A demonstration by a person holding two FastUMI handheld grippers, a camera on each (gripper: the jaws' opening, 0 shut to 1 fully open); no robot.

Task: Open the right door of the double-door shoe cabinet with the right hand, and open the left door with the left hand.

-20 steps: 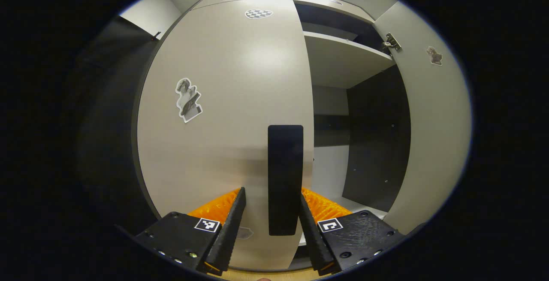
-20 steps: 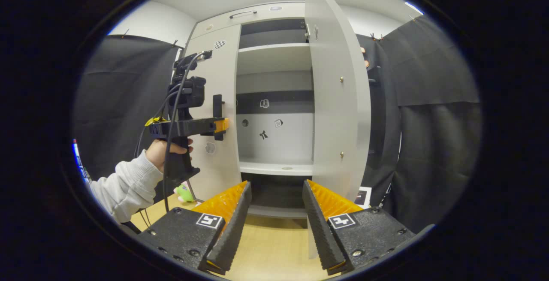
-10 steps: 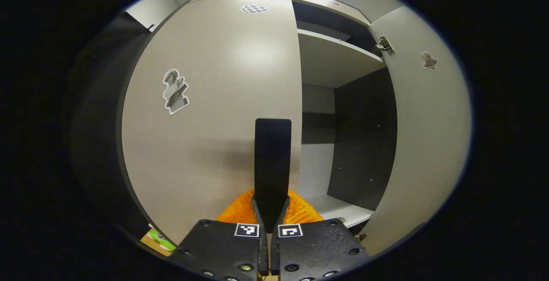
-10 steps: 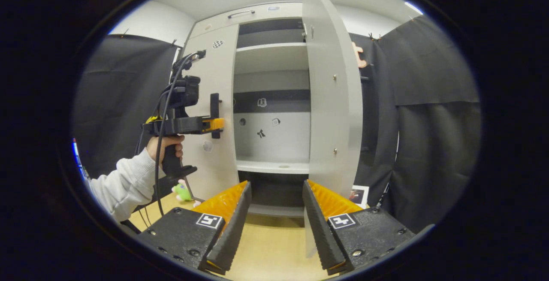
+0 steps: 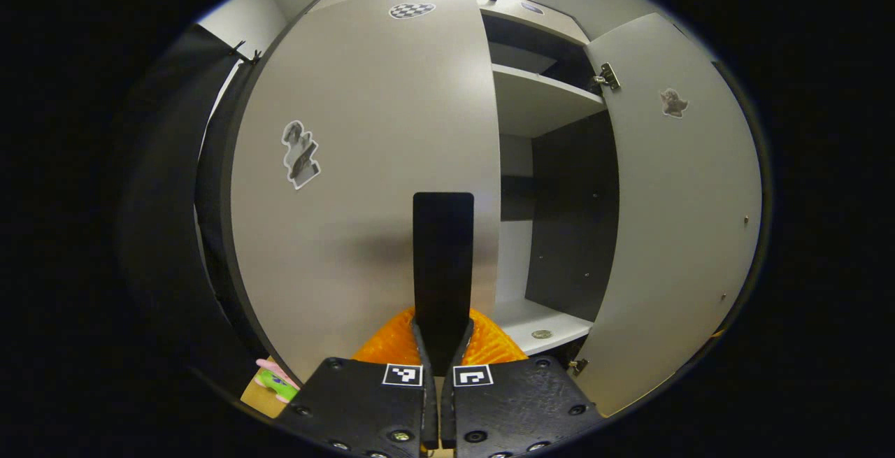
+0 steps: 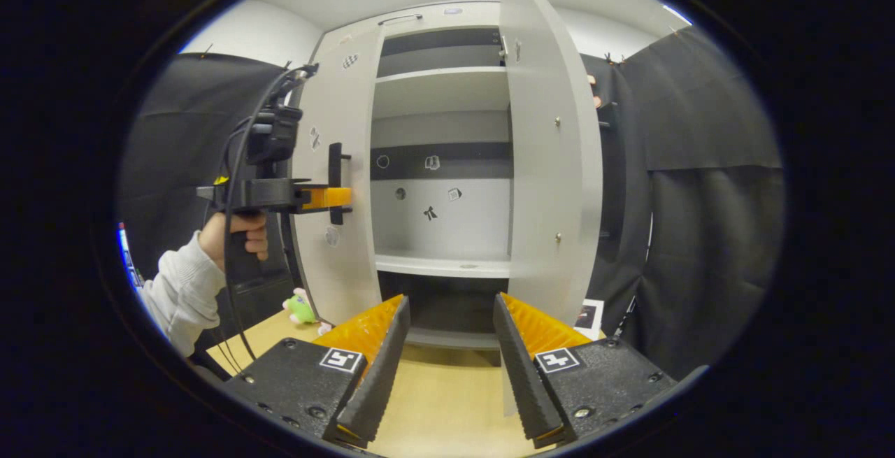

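Now the left hand-held gripper (image 5: 439, 346), pinching the black bar handle (image 5: 442, 262) straight ahead, has begun swinging the pale grey left door (image 5: 363, 164) outward. Right hand-held gripper (image 6: 447, 353) hangs spread apart, the right door (image 6: 552, 164) ahead already open.

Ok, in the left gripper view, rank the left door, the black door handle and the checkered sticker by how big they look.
1. Left door, by far the largest.
2. Black door handle, a tall bar clamped between the left gripper fingers; it sits nearest the camera, which inflates it.
3. Checkered sticker, smallest, at the door's top edge.
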